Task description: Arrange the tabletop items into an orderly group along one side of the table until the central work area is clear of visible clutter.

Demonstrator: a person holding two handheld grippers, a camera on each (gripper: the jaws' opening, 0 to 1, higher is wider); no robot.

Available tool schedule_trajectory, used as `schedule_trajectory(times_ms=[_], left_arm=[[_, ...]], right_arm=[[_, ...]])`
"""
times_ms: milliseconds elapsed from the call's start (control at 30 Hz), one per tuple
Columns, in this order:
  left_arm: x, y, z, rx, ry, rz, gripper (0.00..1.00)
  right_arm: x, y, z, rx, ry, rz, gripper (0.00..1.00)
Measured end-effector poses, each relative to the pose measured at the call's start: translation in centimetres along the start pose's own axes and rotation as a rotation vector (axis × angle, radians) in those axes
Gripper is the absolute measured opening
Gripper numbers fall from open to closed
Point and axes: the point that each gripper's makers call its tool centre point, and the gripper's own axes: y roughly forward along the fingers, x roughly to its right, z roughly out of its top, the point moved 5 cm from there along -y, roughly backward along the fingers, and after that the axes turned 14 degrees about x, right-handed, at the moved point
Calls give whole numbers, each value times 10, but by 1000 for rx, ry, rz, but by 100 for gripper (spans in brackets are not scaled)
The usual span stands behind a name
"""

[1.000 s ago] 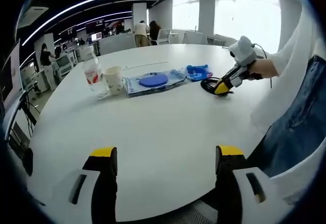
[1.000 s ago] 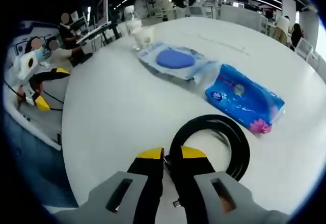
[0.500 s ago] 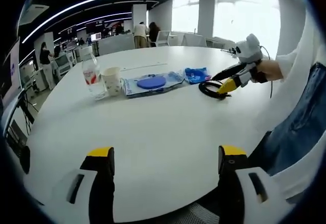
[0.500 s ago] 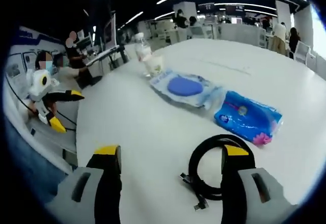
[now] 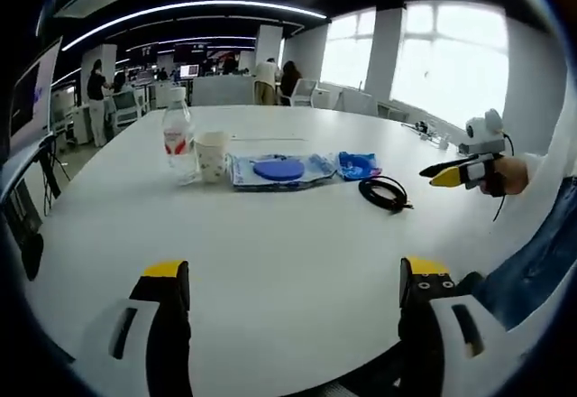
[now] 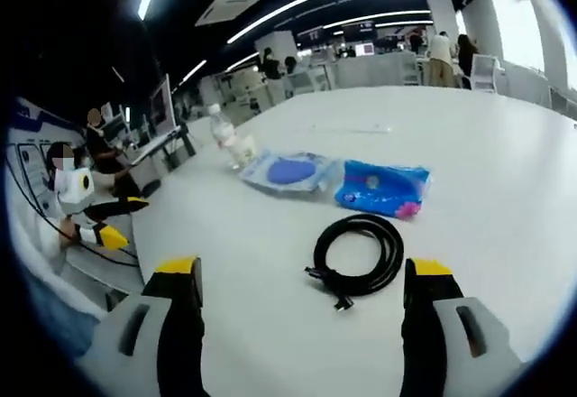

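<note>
White round table (image 5: 270, 262) carries 5 items in 1 row on far side: 1 clear pack with blue disc (image 5: 278, 169), 1 blue tissue packet (image 5: 358, 164), 1 coiled black cable (image 5: 384, 191), 1 water bottle (image 5: 178, 136), 1 paper cup (image 5: 212, 155). Bottle and cup upright, touching or nearly so. Cable lies flat beside tissue packet, plug ends toward right gripper (image 6: 305, 280).

Versus 1 s ago: right gripper let go of cable, pulled back off it; its claw now spread wide. Left gripper (image 5: 288, 280) claw spread, empty, over near table edge.
</note>
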Motion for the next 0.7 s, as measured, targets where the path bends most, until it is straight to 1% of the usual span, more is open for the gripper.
schedule_trajectory(times_ms=[33, 67, 100, 133, 167, 233, 267, 300, 367, 400, 467, 500, 567, 667, 700], left_arm=[[-1, 0, 2, 12, -7, 5, 100], [-2, -1, 5, 40, -19, 13, 100], [-3, -1, 6, 46, -21, 15, 100], [-5, -1, 6, 45, -17, 28, 100], [-7, -2, 5, 31, -9, 42, 100], [-8, -2, 6, 41, -7, 52, 100], [-9, -2, 9, 63, -7, 59, 100], [-11, -3, 10, 69, -7, 71, 100], [-15, -4, 10, 70, -43, 89, 100], [-17, -3, 8, 59, -53, 97, 100], [-18, -4, 2, 7, -88, 105, 100], [-18, -3, 2, 16, -93, 100, 100], [-17, -4, 4, 30, -66, 98, 100], [-19, -6, 3, 16, -20, 117, 95], [-20, -7, 4, 15, -10, 124, 95]], right_arm=[[1, -2, -1, 0, -1, -6, 92], [3, -6, -1, 1, -4, -19, 91], [4, -7, -1, 1, -5, -25, 90], [5, -11, -1, 4, -8, -45, 90], [6, -14, 0, 11, -12, -57, 90], [6, -19, 1, 40, -5, -87, 91], [4, -22, 0, 45, 9, -97, 93], [3, -23, 0, 46, 16, -105, 95], [0, -26, 0, 37, 15, -132, 96], [-2, -27, 1, 40, 11, -145, 96], [-6, -29, 4, 55, 17, -178, 97], [-9, -29, 4, 61, 23, -189, 97], [-17, -29, 4, 70, 29, -208, 96], [-24, -28, -1, 79, 19, -245, 95], [-26, -28, -3, 79, 21, -256, 95]])
